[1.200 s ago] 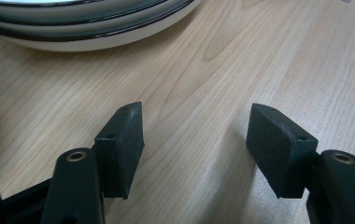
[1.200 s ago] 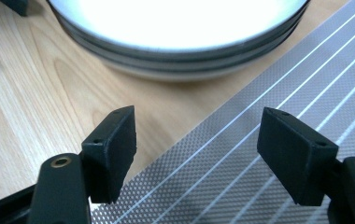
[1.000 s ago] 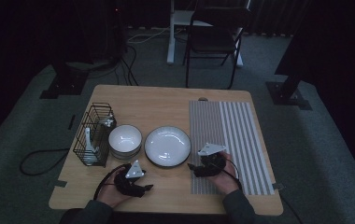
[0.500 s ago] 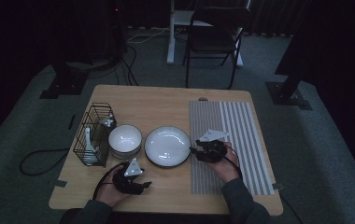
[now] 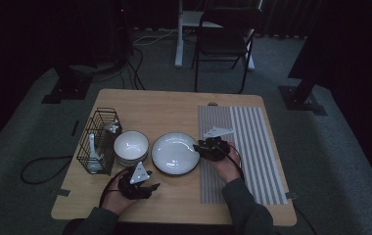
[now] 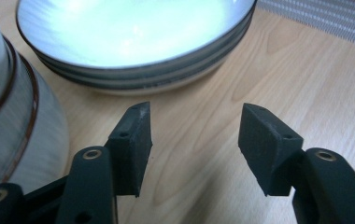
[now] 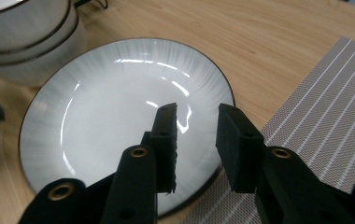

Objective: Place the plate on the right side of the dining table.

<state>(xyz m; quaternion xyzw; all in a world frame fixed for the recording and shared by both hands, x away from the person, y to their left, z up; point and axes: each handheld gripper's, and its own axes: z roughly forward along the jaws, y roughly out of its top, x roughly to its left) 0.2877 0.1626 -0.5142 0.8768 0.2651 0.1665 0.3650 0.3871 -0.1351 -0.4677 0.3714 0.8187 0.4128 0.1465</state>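
A white plate (image 5: 172, 154) with a dark rim lies mid-table, and a white bowl (image 5: 131, 146) stands just left of it. My right gripper (image 5: 199, 147) hovers at the plate's right rim. In the right gripper view its jaws (image 7: 196, 114) hang over the plate (image 7: 96, 116); they have just been closing to a narrow gap, with nothing pinched between them. My left gripper (image 5: 152, 188) rests near the table's front edge, below the bowl. Its jaws (image 6: 194, 121) have been closing a little but stand apart over bare wood, facing the plate (image 6: 133, 28), with the bowl (image 6: 7, 116) to their left.
A black wire basket (image 5: 98, 142) with pale utensils stands at the table's left. A grey striped placemat (image 5: 252, 147) covers the right side of the table. A chair and stands are on the floor beyond the table.
My right gripper has moved left and up from the placemat's edge to the plate's right rim, and its jaws have narrowed. The left hand has stayed where it was.
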